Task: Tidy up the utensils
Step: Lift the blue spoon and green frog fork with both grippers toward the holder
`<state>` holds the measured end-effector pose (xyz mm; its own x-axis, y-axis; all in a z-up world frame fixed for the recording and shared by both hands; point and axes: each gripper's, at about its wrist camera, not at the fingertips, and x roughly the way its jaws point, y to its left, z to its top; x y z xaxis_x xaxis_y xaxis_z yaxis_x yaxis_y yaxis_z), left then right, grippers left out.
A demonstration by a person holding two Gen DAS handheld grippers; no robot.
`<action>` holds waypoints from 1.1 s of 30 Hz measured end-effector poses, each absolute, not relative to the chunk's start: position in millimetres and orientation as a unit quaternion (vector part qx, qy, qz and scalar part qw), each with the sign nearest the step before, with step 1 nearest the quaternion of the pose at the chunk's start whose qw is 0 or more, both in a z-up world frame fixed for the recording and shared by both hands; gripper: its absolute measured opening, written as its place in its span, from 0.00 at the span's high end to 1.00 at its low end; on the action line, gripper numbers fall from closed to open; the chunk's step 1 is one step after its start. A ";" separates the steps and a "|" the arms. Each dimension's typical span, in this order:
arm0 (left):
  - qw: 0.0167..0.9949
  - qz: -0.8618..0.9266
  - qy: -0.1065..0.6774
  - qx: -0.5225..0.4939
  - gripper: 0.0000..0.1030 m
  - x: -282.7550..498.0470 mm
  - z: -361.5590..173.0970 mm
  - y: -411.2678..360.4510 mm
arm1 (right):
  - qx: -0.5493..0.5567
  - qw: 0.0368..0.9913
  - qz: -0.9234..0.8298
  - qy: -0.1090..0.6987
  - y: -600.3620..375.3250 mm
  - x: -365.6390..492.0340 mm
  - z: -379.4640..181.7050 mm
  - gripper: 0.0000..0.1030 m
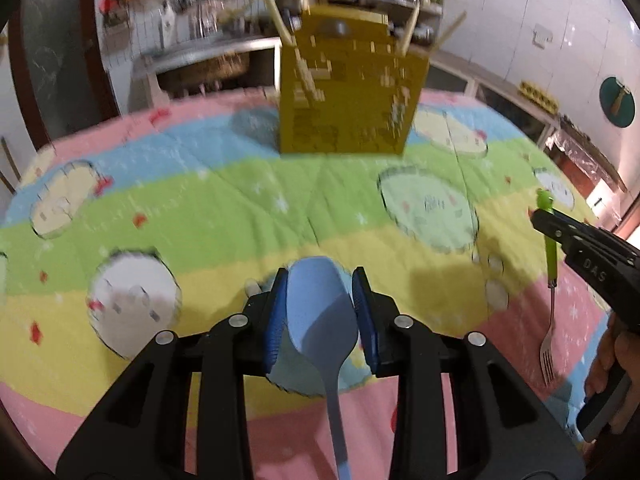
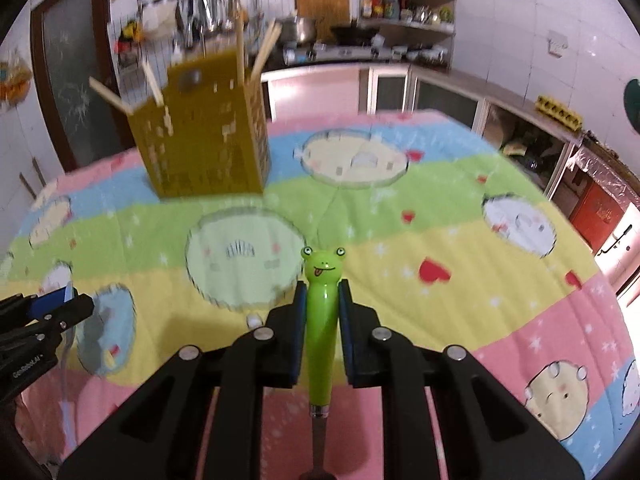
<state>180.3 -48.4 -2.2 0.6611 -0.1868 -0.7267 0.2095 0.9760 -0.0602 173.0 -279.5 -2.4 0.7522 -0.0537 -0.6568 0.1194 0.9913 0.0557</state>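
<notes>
Blue spoon (image 1: 320, 316) clamped by its bowl in the left gripper (image 1: 320, 312), handle hanging back, with the yellow perforated utensil holder (image 1: 348, 100) well ahead on the striped cloth (image 1: 200, 208); also, off right, tines of the fork (image 1: 548, 356) dangling. Green frog handle (image 2: 322, 320) pinched in the right gripper (image 2: 322, 320), tines hidden here. Carry step, likely; next: lift over the holder's rim, tip upright, drop in.

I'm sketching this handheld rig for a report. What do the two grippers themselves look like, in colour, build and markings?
Both are matte black plastic linkages with round silver pivot pins. The left gripper has ribbed blue pads on its fingers and pale lettering on its side, too blurred to read. The right gripper has darker blue pads; its side reads "DAS" in the left wrist view. No cables or sleeves show.
</notes>
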 end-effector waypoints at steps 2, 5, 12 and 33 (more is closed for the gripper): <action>0.920 -0.107 0.377 0.013 0.70 178.9 7.8 -45.7 | 0.050 0.941 -0.047 0.332 -279.1 172.4 5.2 0.85; 0.931 -0.103 0.350 0.011 0.70 179.2 21.8 -41.8 | 0.053 0.950 -0.047 0.305 -277.2 171.1 14.3 0.85; 0.951 -0.088 0.296 -0.003 0.71 181.8 47.4 -27.4 | 0.062 0.969 -0.047 0.235 -273.7 166.2 31.9 0.85; 0.976 -0.069 0.206 -0.010 0.73 196.6 72.6 -17.5 | 0.053 0.987 -0.038 0.150 -260.5 181.4 54.5 0.85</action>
